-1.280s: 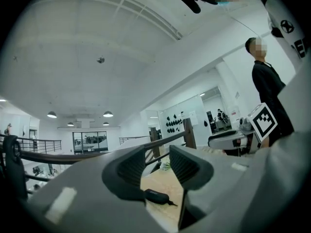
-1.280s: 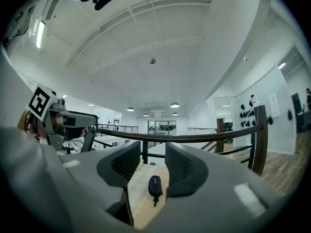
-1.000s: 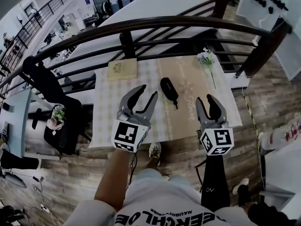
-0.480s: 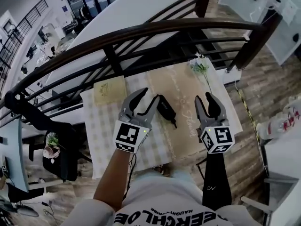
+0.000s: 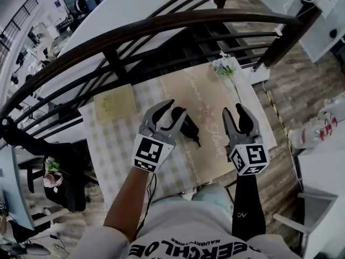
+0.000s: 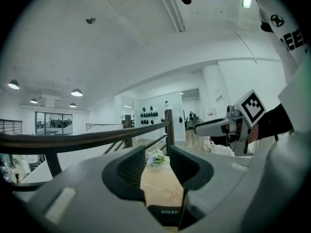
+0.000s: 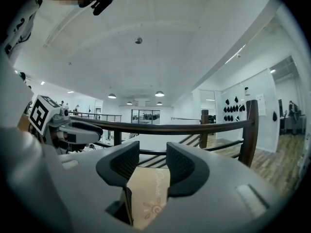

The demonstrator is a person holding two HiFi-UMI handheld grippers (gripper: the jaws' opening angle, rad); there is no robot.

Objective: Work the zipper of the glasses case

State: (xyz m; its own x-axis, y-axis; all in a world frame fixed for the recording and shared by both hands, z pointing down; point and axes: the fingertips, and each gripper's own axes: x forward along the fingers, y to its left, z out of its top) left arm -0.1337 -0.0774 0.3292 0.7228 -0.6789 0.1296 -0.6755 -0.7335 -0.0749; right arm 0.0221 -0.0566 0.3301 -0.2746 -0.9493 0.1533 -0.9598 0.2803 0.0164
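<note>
glasses case (image 5: 190,129) lay slanted, one end between the wide-open jaws of my left gripper (image 5: 177,108), so left was nearer; right gripper (image 5: 234,111), jaws just opening wider, empty, sat apart.

You face a dark curved railing (image 5: 178,23) across the upper frame; wood-plank floor (image 5: 304,85) lies at right, white ceiling (image 7: 146,57) overhead.
</note>
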